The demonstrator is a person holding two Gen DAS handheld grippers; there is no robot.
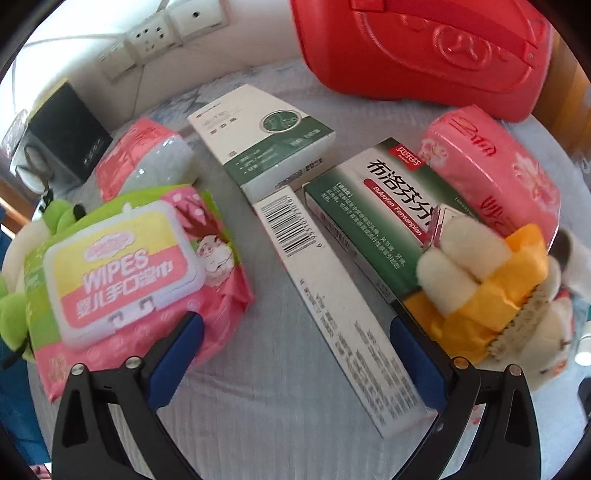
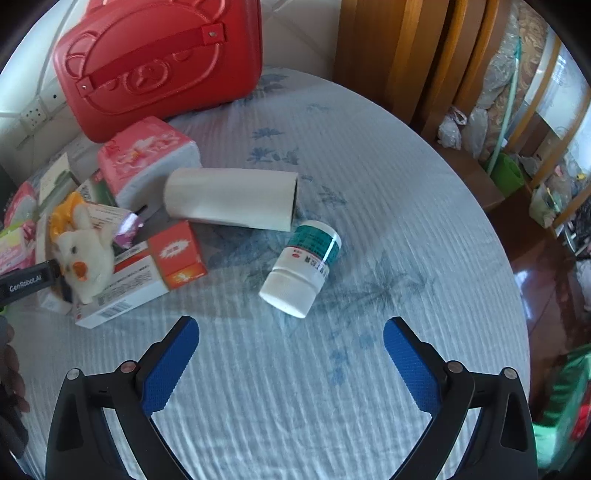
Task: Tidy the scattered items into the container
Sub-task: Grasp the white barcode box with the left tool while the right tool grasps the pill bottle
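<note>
My left gripper (image 1: 295, 339) is open, its blue pads on either side of a long white barcode box (image 1: 332, 306) lying on the cloth. A wipes pack (image 1: 125, 266) lies left of it, a green medicine box (image 1: 369, 218) and a plush toy (image 1: 491, 288) to its right. The red bear-embossed case (image 1: 424, 48) stands shut at the back. My right gripper (image 2: 291, 354) is open above bare cloth, short of a white pill bottle (image 2: 303, 266) lying on its side. A cardboard tube (image 2: 232, 197) and an orange-white box (image 2: 147, 273) lie beyond, with the red case (image 2: 155, 62) behind them.
Pink tissue packs (image 1: 495, 166) (image 1: 144, 158) and a white-green box (image 1: 266, 144) crowd the middle of the round table (image 2: 406, 184). Wall sockets (image 1: 155, 33) and a black box (image 1: 66, 129) sit at the back left. Wooden furniture (image 2: 406, 55) stands past the table's far right edge.
</note>
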